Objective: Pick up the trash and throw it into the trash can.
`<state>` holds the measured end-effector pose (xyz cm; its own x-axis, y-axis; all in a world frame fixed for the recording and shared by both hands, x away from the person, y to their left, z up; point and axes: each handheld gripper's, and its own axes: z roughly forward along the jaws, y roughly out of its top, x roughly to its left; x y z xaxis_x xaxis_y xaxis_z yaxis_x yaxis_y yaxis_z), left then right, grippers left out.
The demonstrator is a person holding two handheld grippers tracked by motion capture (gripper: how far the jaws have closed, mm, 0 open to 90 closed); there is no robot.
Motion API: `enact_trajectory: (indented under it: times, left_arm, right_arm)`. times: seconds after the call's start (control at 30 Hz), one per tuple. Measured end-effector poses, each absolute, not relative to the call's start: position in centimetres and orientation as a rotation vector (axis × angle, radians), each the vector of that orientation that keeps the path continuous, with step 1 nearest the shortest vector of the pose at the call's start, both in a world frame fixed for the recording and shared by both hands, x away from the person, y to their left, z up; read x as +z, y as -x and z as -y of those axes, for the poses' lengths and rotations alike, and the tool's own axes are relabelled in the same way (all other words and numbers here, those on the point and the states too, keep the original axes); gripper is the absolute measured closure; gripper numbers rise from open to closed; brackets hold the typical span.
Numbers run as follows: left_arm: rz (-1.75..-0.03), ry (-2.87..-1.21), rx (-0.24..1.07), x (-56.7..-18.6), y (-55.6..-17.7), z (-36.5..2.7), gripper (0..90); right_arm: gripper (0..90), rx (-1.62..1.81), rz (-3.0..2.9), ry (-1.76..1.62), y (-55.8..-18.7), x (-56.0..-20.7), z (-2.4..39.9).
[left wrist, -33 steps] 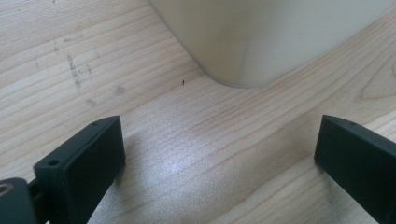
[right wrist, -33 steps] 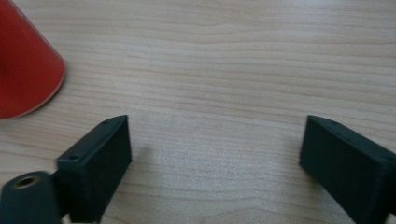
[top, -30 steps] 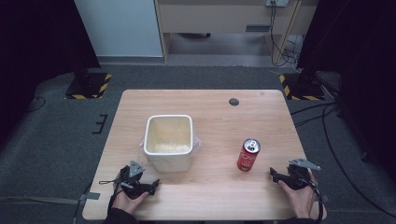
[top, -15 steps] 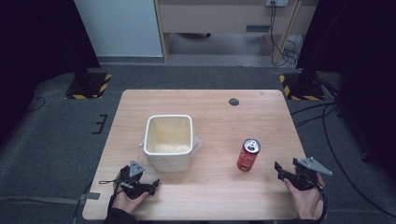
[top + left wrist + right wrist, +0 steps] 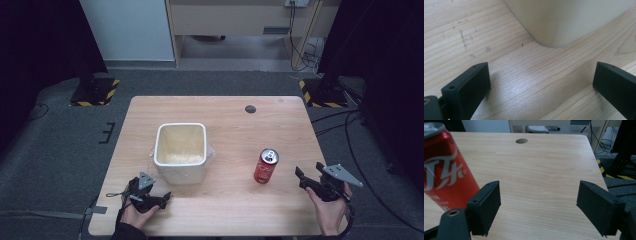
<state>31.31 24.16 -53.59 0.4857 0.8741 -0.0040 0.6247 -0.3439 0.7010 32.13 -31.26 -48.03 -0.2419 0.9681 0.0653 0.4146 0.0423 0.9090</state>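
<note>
A red soda can [image 5: 265, 166] [image 5: 444, 170] stands upright on the wooden table [image 5: 230, 130], right of centre. A white square tub [image 5: 181, 150] [image 5: 564, 20] sits left of centre with pale contents at its bottom. My right gripper [image 5: 302, 179] [image 5: 539, 197] hovers near the table's right front corner, pointing left at the can, which stands just off its left jaw. Its jaws have just been opening, with nothing between them. My left gripper [image 5: 163, 198] [image 5: 540, 75] rests open on the table just in front of the tub's near corner.
A small dark round grommet [image 5: 250, 109] [image 5: 521, 141] is set in the table's far side. The table's right edge runs close to my right gripper. Cables [image 5: 345, 130] and yellow-black striped stand feet [image 5: 95, 92] lie on the floor around the table.
My right gripper has lifted off the table and drifted slightly right, away from the can. The left gripper, the can and the tub have stayed where they were.
</note>
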Motion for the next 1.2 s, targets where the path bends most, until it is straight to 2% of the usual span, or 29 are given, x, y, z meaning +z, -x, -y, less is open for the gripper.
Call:
enact_trajectory:
  times: [0.57,1.2]
  left_arm:
    - [-1.233,-2.087,0.502,-53.6,-31.3,-24.1,0.6]
    - [-1.233,-2.087,0.502,-53.6,-31.3,-24.1,0.5]
  right_arm:
    - [17.6,1.321,-1.656,-1.270,-32.2,-42.6,29.2]
    - [16.8,1.404,-1.668,-1.189,-33.9,-39.6,26.7]
